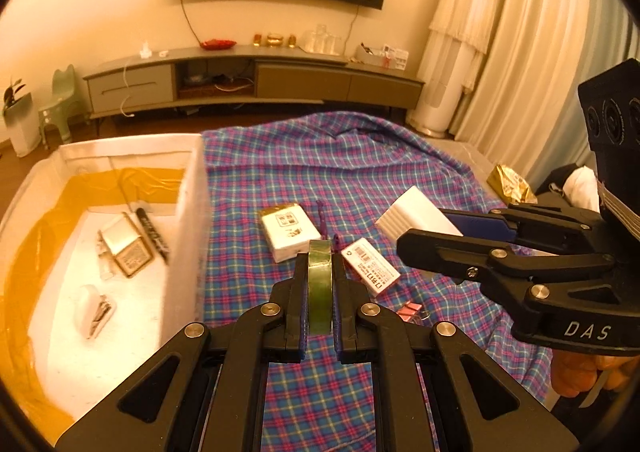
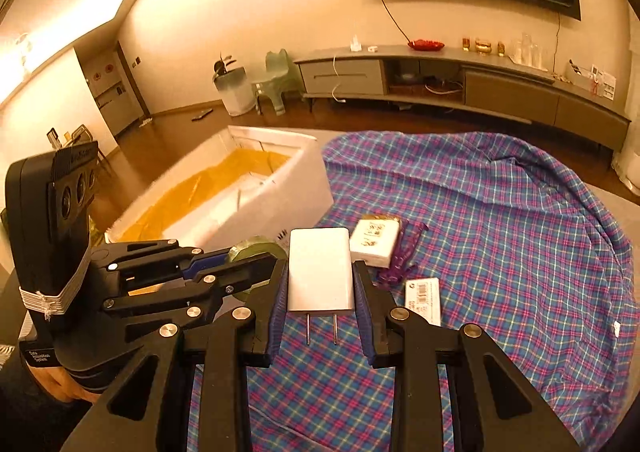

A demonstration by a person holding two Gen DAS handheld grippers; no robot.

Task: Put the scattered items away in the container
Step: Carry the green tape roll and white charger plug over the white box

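Note:
My left gripper (image 1: 320, 266) is shut on a greenish roll of tape (image 1: 319, 288), held edge-on above the plaid cloth (image 1: 320, 172). My right gripper (image 2: 320, 280) is shut on a white charger plug (image 2: 321, 272), its two prongs pointing back toward the camera. The white foam box (image 1: 192, 188) with yellow tape lining stands to the left; inside lie a black marker (image 1: 152, 232), a small framed card (image 1: 128, 252) and a white stapler-like item (image 1: 94, 310). On the cloth lie a white packet (image 1: 286, 232), a purple strip (image 1: 322, 218), a barcode label card (image 1: 370, 266) and pink binder clips (image 1: 410, 310).
A gold foil packet (image 1: 510, 184) rests at the cloth's right edge. Beyond the bed stand a long grey TV cabinet (image 1: 256, 80), a green stool (image 1: 60, 104) and a white bin (image 1: 22, 124). Curtains (image 1: 540, 52) hang at the right.

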